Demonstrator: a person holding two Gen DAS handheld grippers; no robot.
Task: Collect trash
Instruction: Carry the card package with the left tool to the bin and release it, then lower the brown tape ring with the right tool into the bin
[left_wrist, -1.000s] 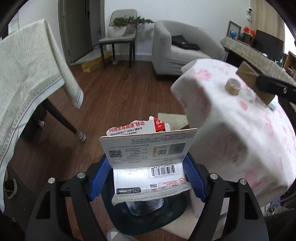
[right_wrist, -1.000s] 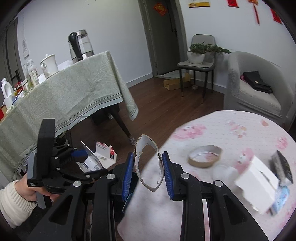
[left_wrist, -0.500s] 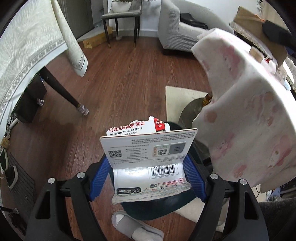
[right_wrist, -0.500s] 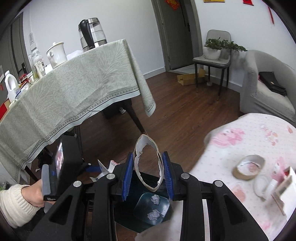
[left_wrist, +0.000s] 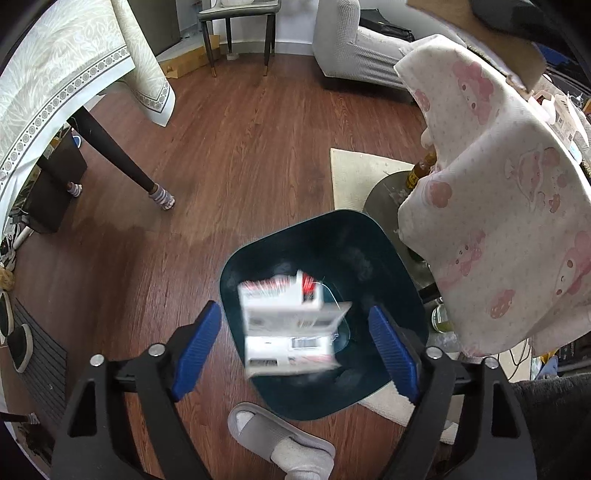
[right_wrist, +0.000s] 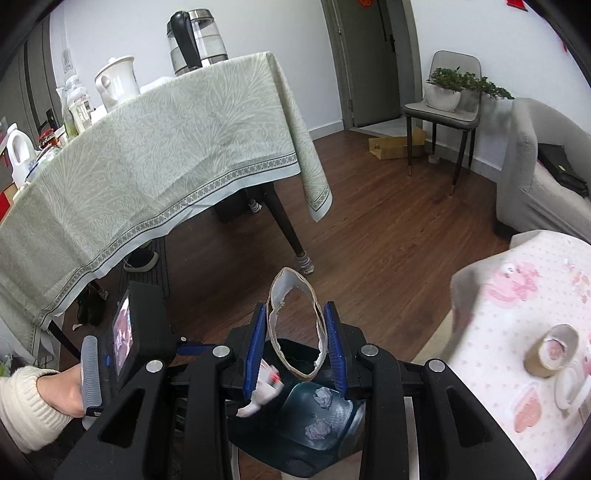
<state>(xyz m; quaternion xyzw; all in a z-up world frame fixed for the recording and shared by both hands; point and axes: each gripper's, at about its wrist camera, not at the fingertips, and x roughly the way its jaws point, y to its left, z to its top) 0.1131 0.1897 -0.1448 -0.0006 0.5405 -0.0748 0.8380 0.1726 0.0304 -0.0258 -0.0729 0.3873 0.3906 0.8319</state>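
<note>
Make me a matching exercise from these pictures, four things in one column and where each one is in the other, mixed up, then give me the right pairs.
Things:
1. card packaging
2. squashed tape ring
3. kettle
4. grey slipper

Places:
A. on the green-clothed table
B. clamped in the right gripper
C. on the floor beside the dark bin
D. loose and blurred between the open left gripper pads, over the bin

Pairs: 1-D, 2-B, 3-A, 4-C
</note>
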